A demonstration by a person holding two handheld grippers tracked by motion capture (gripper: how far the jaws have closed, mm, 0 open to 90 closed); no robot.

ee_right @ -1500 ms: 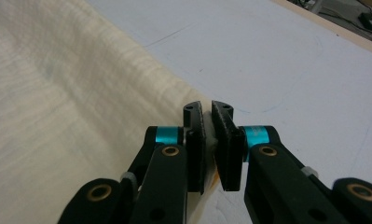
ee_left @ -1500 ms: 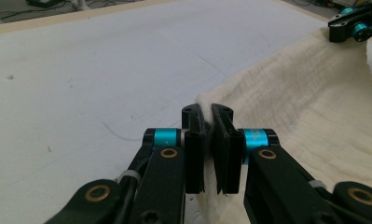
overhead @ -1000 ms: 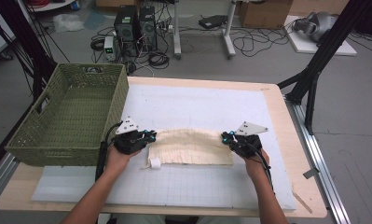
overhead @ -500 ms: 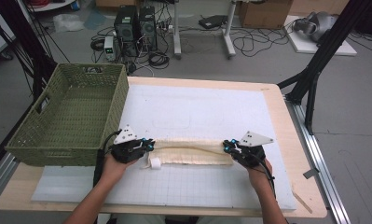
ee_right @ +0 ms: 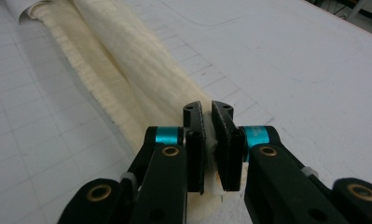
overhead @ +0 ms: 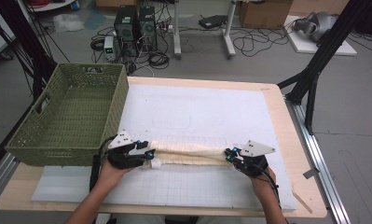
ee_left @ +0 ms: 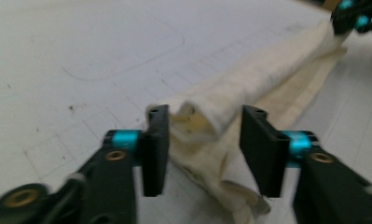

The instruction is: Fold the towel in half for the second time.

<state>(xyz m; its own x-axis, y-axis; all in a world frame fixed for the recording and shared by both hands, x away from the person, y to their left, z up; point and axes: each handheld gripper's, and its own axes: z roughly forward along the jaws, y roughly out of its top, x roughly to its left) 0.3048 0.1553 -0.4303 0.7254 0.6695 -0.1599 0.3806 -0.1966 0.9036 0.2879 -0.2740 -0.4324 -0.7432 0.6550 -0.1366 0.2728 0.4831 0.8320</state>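
Cloth (overhead: 188,153) narrower, left tool (overhead: 148,154) just opened

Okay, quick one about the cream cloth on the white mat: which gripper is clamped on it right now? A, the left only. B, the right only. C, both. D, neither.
B: in the right gripper view the right gripper has its jaws pinched on the end of the cloth, while in the left gripper view the left gripper has just been opening and its jaws stand apart around the cloth's other end.
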